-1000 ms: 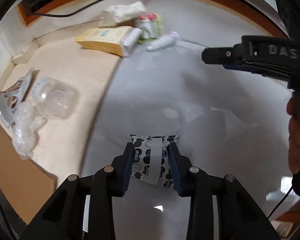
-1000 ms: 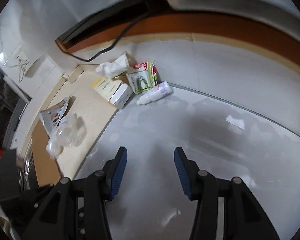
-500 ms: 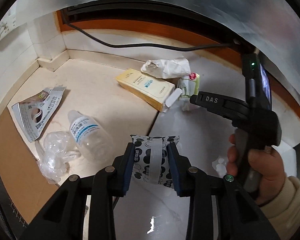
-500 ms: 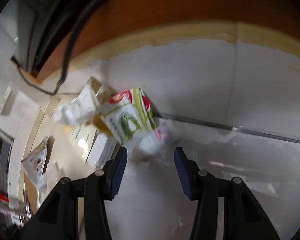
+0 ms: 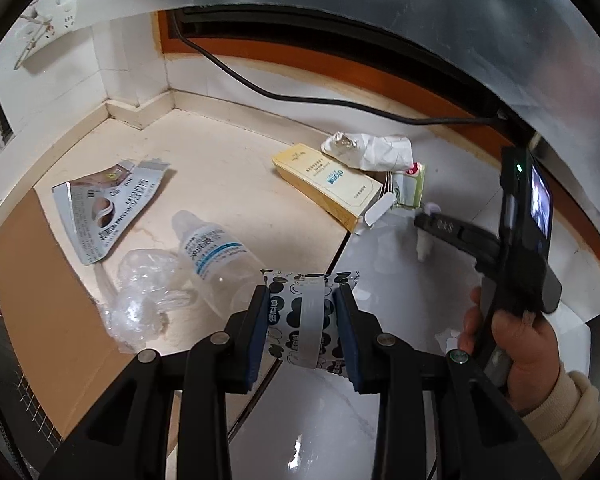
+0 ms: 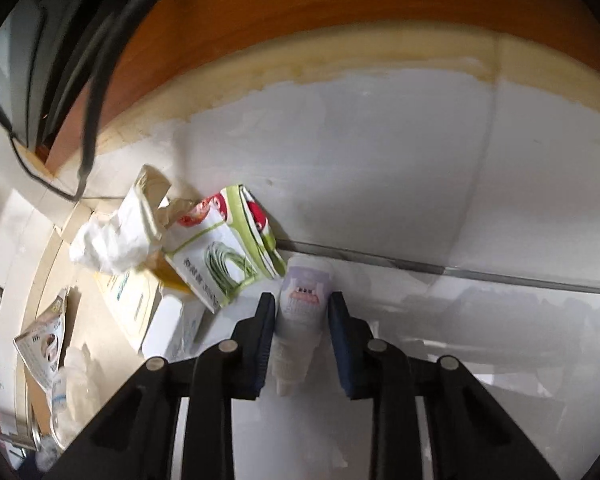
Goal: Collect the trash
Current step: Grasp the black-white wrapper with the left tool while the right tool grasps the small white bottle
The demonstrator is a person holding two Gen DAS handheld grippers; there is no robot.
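While left tool (image 5: 303, 330) grips wrapper (image 5: 309, 316), floor (image 5: 332, 412) lies open.

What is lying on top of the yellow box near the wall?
A crumpled white paper lies over the far end of the yellow box. Whatever is under the paper there is covered and cannot be seen.

light: bright, floor glare | right view blurred | edges: fisheye-warped, dark
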